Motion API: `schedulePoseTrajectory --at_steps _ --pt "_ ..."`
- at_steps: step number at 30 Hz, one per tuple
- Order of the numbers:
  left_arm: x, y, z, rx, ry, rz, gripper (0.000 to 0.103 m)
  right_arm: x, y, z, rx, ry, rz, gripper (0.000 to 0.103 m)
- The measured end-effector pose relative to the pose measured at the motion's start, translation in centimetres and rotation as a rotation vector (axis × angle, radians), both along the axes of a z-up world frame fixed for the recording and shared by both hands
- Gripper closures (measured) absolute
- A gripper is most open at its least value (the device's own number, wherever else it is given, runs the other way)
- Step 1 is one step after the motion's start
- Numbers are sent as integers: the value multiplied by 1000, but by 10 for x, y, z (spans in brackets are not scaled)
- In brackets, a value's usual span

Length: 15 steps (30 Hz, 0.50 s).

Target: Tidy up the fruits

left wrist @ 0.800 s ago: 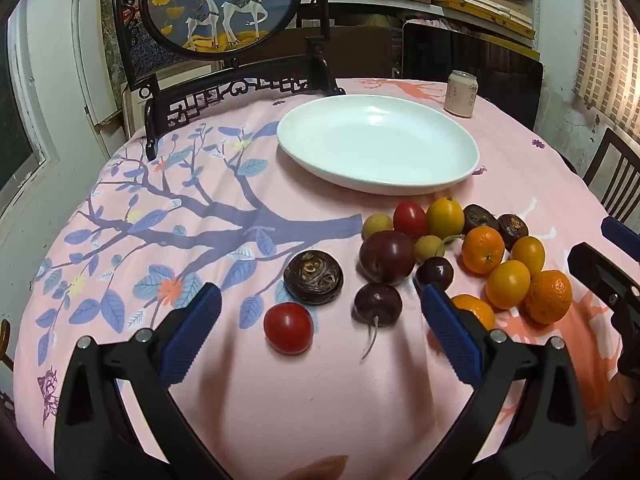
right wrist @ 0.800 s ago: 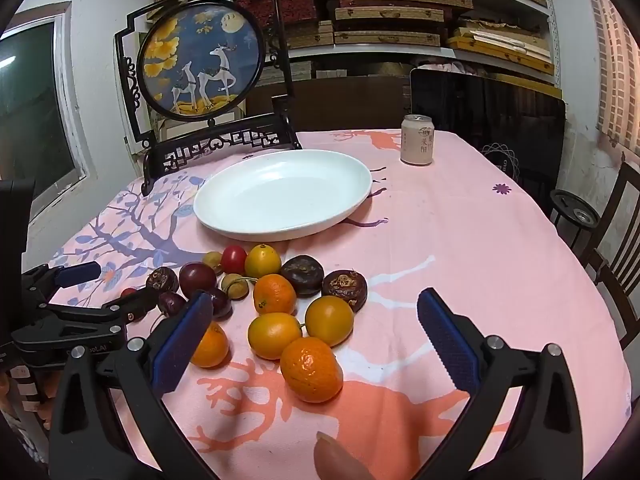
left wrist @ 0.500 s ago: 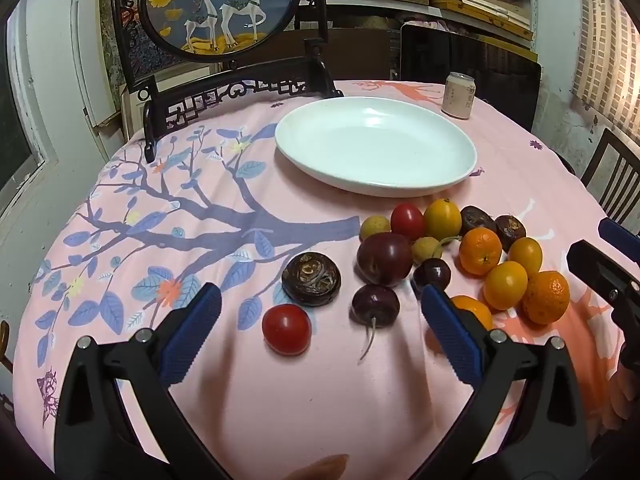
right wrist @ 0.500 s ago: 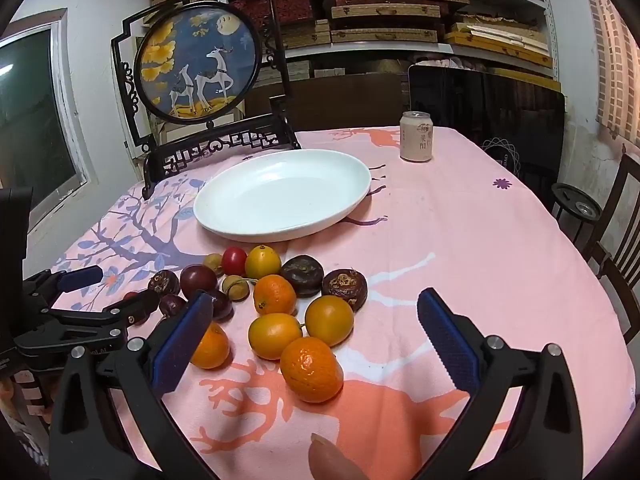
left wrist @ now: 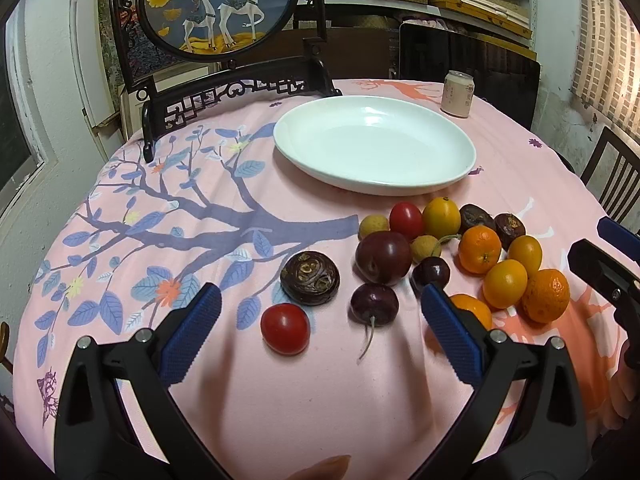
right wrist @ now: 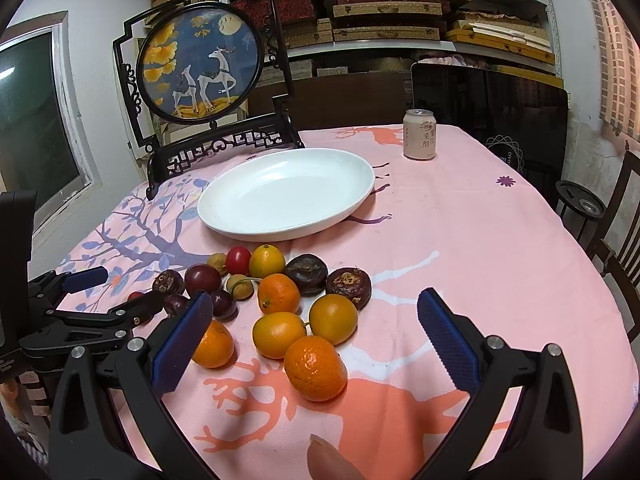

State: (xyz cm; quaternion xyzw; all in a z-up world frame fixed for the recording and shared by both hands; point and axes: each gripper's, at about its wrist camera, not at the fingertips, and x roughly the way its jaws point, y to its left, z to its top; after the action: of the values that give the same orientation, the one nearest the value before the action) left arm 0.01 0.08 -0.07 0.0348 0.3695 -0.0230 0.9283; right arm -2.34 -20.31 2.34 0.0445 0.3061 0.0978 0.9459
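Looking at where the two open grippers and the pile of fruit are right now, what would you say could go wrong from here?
The fruits lie packed together, touching: closing the right gripper on the nearest orange may well nudge its neighbours and send round fruit rolling over the tablecloth.

The left gripper and right gripper hover close beside each other over the same cluster, so they could collide.

The white plate is shallow; fruit dropped rather than set down may roll out.

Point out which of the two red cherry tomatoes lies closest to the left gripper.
The lone red cherry tomato just ahead of the open left gripper, beside the dark wrinkled fruit. The other red tomato sits farther off, near the white plate.
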Motion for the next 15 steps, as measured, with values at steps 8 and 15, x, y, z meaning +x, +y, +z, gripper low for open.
schedulePoseTrajectory --at_steps 8,15 --pt "0 -3 0 7 5 -4 2 0 0 0 1 0 -1 1" --pt "0 -3 0 5 7 -2 2 0 0 0 2 1 -1 1"
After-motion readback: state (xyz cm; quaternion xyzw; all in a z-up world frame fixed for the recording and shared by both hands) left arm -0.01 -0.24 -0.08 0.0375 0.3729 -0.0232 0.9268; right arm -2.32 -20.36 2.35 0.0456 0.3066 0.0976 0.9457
